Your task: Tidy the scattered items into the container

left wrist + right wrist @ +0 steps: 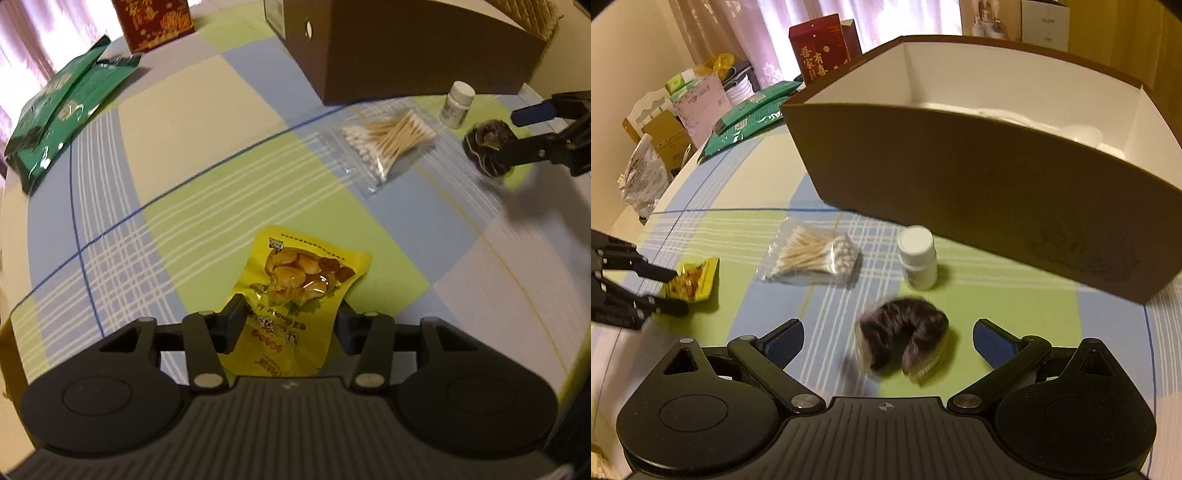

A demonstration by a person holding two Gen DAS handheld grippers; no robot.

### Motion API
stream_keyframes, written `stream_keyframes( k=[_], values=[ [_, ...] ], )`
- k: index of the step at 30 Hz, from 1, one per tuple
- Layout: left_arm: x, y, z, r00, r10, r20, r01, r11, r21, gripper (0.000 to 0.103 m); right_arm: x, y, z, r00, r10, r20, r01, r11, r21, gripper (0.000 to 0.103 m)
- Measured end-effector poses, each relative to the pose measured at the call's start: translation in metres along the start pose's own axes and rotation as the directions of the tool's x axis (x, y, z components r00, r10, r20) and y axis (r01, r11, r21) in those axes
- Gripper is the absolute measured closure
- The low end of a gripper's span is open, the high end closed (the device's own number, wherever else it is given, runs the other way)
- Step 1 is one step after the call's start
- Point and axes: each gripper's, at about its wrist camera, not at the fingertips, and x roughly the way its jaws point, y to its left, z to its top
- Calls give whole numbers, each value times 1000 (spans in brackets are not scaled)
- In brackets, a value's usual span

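A yellow snack packet (pixel 299 280) lies on the checked tablecloth, and my left gripper (pixel 291 314) is shut on its near end, one pad pressing each side. In the right wrist view that same gripper (pixel 674 290) clasps the packet (pixel 692 282) at far left. A dark, curled hair-like bundle in clear wrap (pixel 905 328) lies between the blue pads of my right gripper (pixel 888 328), which is open and clear of it on both sides. The left wrist view has the right gripper (pixel 504 136) straddling the bundle (pixel 484 140). The brown cardboard box (pixel 960 184) stands just behind, open at the top.
A clear bag of cotton swabs (pixel 816 256) and a small white bottle (pixel 918 258) sit between the bundle and the box. Green packets (pixel 62 103) and a red carton (pixel 155 22) lie at the table's far left. Bags and cartons crowd the floor beyond the table edge.
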Motion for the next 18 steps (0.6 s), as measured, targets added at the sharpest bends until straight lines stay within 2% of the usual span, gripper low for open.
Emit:
stream_keyframes(
  k=[2,4,5,6,8,9,12,13,15,18],
  values=[
    [1,4,1,1000,-12,6,12,999,-30,61,5,2,1,1000,-7,0,7,1000,-14,1],
    [-1,5,3,1000,-20,19,20,999,-50,70,10,5,0,1000,-20,0,20,999,-46,5],
    [-2,5,2,1000,-24,18,25,998,-59,71,13,6,-1,1000,-22,-1,22,998,-63,28],
    [-4,5,2,999,-26,21,27,997,-67,73,16,6,-2,1000,-22,-16,21,997,-73,42],
    [-8,6,2,1000,-23,21,25,996,-85,76,21,4,-5,998,-37,-44,34,997,-64,44],
    [-10,6,2,1000,-19,23,22,995,-100,78,20,3,-7,999,-39,-35,37,997,-64,55],
    [-20,8,3,998,-48,40,53,989,-139,87,17,2,-9,999,-34,-37,31,997,-73,67],
    [-22,7,4,997,-60,40,65,986,-150,91,15,2,-10,999,-29,-39,26,997,-70,67],
    [-24,4,5,997,-66,25,69,986,-154,91,12,-2,-11,999,-17,-45,15,999,-52,70],
    [-24,-11,8,1000,-18,16,19,998,-68,91,7,-7,-13,999,-9,-50,8,1000,-26,70]
  ],
)
